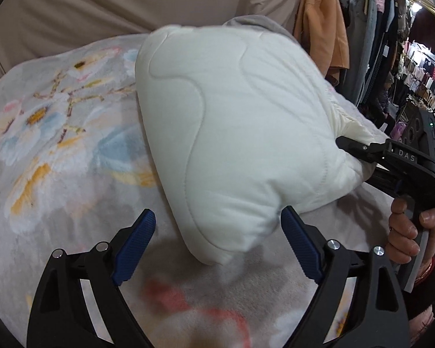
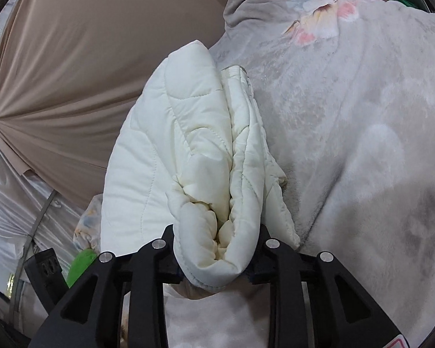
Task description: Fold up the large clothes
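A cream-white quilted jacket (image 1: 232, 133), folded into a thick, puffy bundle, sits on a grey floral blanket (image 1: 49, 133) that covers the work surface. Everything here is placed relative to that jacket.

At the jacket's right edge, the right tongs (image 2: 217, 261) are clamped on a bunched fold of several padded layers; the wad fills the gap between their black fingers. A hand (image 1: 411, 229) grips the handle of this tool just beyond the jacket's right side.

Just in front of the jacket's near corner, the left tongs (image 1: 217, 246) stand wide apart and hold nothing. Their blue pads (image 1: 136, 243) flank the corner without touching it, as far as one can tell.

Behind the jacket hangs a beige cloth backdrop (image 1: 130, 5); racks of hanging clothes (image 1: 377, 29) stand to its right.

The risk, as I judge it: the padding is slippery and springy, so the pinched layers could slide free if pulled, and the unheld near corner could puff open and undo the fold.
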Demonstrator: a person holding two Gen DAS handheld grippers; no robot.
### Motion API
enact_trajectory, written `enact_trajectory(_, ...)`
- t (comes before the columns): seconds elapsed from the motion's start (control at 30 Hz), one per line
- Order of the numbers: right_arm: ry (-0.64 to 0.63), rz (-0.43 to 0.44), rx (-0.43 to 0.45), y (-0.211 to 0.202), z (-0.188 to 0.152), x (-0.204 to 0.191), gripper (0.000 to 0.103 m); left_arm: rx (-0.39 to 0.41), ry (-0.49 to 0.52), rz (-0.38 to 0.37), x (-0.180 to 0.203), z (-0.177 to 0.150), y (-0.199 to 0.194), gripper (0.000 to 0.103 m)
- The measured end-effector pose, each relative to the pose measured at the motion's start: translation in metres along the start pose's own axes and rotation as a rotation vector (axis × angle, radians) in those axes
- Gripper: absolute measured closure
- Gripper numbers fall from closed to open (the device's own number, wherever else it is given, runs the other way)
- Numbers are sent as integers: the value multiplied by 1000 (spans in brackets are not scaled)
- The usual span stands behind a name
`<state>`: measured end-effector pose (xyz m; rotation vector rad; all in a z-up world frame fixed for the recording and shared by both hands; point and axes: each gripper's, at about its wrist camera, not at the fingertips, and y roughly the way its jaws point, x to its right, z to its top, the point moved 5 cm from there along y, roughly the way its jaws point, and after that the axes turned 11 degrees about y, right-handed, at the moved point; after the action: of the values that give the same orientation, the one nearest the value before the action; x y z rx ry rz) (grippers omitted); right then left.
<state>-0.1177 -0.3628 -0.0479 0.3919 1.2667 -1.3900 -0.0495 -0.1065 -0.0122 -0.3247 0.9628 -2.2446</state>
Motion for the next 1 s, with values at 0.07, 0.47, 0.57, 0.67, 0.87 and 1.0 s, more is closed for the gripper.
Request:
enact_trajectory(0.07,-28,-3,30,-17,2,-8,62,37,1,-36,2,4,-20,17)
enact_trajectory(0.47,-471,-187,223,-35,37,-135,94,196,-26,122,-26,93,-41,16)
enact_trajectory(0.57,-541,-248,199,1,51,-157,98,165,-31,167,-27,110,-17,16)
enact_trajectory(0.67,-565,-313,154,41,69,-158,101,120,-36,196,-30,117,9,16)
enact_trajectory(0.87,-493,-400,31,100,87,-109,102,74,-59,185,-34,109,42,12)
enact_trajectory(1.0,-424,-363,5,114,86,-75,103,63,-58,155,-30,108,54,10)
